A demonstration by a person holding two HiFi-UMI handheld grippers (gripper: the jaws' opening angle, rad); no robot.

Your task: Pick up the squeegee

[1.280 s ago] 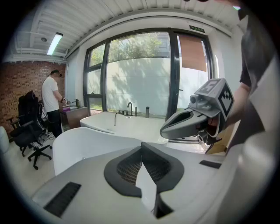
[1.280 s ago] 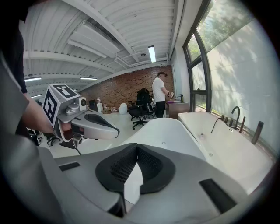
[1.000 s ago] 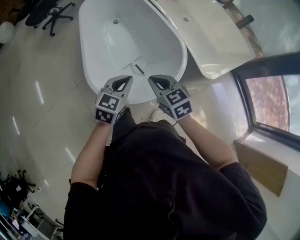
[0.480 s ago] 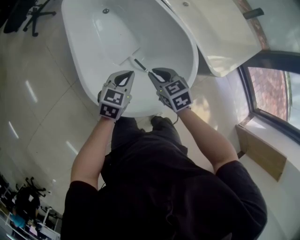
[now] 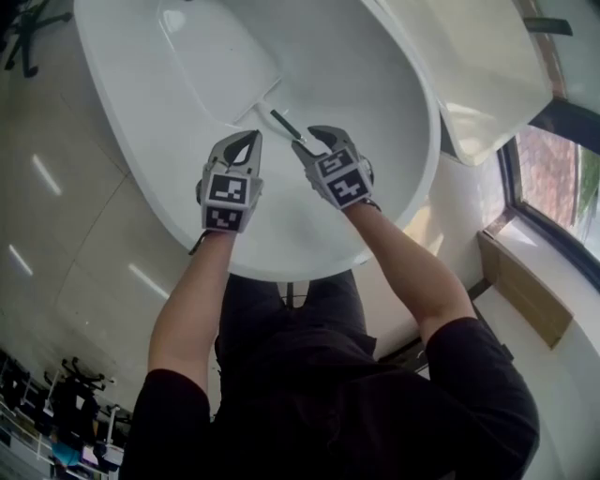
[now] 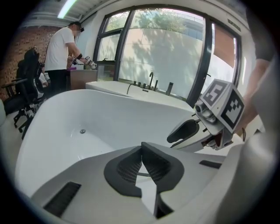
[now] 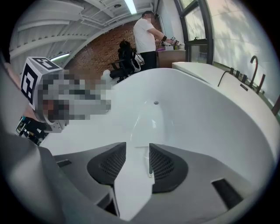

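The squeegee (image 5: 283,123) lies on the floor of the white bathtub (image 5: 394,187), its dark handle pointing toward me and its white blade farther off. My right gripper (image 5: 315,138) hangs just over the handle end with its jaws opening. In the right gripper view the thin handle (image 7: 150,162) shows in the gap close to the right pad (image 7: 164,165), and neither pad presses on it. My left gripper (image 5: 249,141) hovers beside it to the left. Its pads (image 6: 131,166) meet at the tips with nothing between them.
A second white basin (image 5: 469,66) with taps (image 6: 151,81) stands at the right under a large window (image 5: 562,178). The tub drain (image 7: 156,103) is at the far end. A person (image 6: 61,52) stands at a counter beyond the tub, near office chairs (image 5: 23,28).
Both grippers have gone forward over the tub rim and down inside, closing on the squeegee. The tub now fills more of the head view.
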